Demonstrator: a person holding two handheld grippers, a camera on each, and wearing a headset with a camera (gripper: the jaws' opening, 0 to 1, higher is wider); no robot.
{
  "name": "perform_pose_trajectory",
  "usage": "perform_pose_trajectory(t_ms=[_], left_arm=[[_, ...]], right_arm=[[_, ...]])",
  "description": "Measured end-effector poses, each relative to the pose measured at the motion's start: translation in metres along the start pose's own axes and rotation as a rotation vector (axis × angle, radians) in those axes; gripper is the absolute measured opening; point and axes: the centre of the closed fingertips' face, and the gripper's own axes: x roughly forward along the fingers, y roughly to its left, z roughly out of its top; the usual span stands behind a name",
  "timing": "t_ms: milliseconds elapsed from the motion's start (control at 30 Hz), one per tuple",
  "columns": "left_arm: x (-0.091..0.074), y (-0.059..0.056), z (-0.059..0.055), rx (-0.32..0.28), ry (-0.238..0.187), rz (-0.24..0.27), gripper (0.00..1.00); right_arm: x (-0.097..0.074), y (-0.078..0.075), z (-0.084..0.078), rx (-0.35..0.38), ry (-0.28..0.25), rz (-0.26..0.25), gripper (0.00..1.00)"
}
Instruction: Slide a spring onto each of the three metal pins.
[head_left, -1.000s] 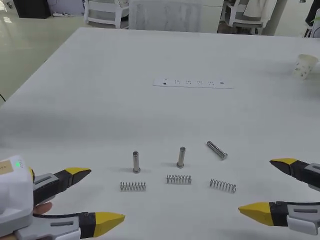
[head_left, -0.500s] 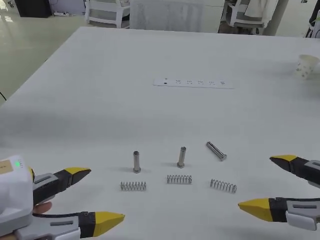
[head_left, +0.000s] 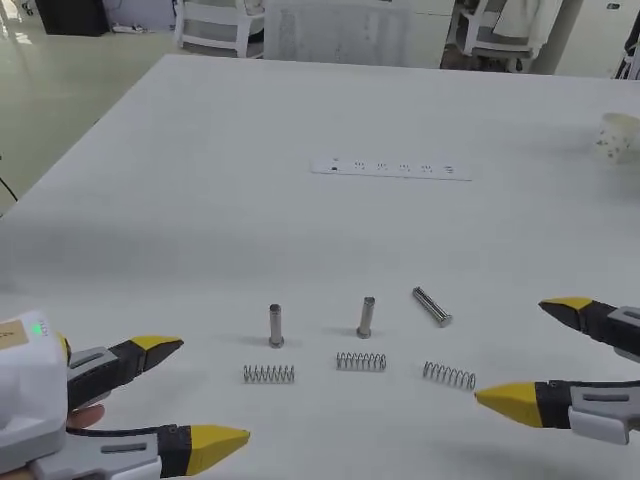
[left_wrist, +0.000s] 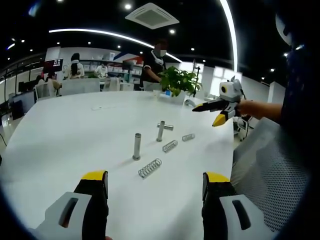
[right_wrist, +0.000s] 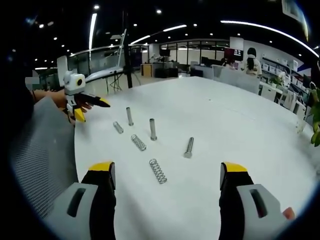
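Counting across the head view, three metal pins and three springs sit on the white table, none of them joined. The left pin and the middle pin stand upright on their wider ends. The right pin lies on its side, angled, with its flanged head toward the person. The springs lie flat in a row just nearer the person, one in front of each pin and apart from it: the left spring, the middle spring and the right spring.

There are two grippers, both with yellow tips, both empty, and both with jaws spread wide. The left gripper hovers at the lower left, well to the side of the left spring, with a fingertip of the hand holding it showing beneath its white body. The right gripper comes in from the lower right, and its nearer tip is close beside the right spring without touching it. Each gripper view looks along the row of pins and springs to the other gripper beyond it.

Farther up the table, one flush power strip is set into the surface. One paper cup rests near the far right edge.
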Motion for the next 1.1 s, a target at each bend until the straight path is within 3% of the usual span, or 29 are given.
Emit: perform_pose_trajectory(t_ms=[167,467,1100], left_arm=[[0.001,0.000,-0.001,0.000,0.004,-0.003,0.73],[0.002,-0.001,0.001,0.006,0.006,-0.008,0.73],[-0.002,0.001,0.000,0.000,-0.001,0.010,0.72]], right_arm=[[0.001,-0.003,-0.002,0.004,0.006,-0.007,0.86],[0.010,-0.012,0.013,-0.015,-0.004,-0.012,0.84],[0.048,-0.025,0.038,-0.066,0.046,0.033,0.75]])
